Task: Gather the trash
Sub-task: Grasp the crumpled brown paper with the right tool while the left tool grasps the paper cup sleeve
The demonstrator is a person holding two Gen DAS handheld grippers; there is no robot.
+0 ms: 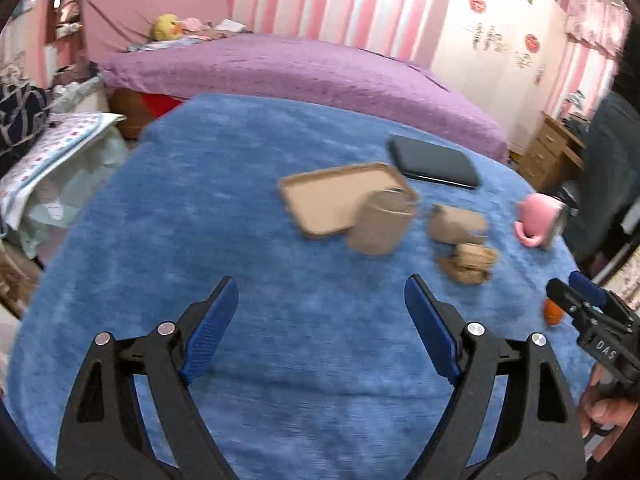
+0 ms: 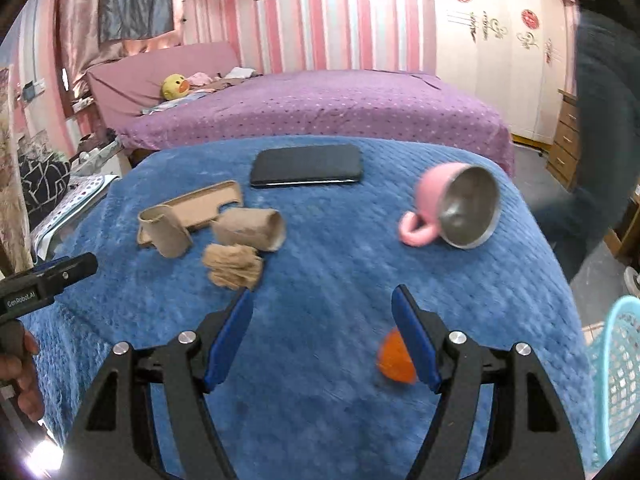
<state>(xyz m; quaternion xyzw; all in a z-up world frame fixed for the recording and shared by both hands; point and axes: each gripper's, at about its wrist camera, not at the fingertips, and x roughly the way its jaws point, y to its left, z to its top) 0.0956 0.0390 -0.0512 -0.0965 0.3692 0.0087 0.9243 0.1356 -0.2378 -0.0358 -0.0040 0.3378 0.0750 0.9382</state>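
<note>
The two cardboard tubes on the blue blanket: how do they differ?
The left tube stands nearly upright, leaning a little; the right tube lies on its side, its open end facing the camera. The left tube overlaps the cardboard tray; the right tube lies beside the crumpled paper. Both are plain brown cardboard.

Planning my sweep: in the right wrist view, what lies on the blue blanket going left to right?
Upright cardboard tube → lying cardboard tube → black phone → orange piece → tipped pink cup. The flat cardboard tray and crumpled brown paper overlap the tubes, so I left them out.
</note>
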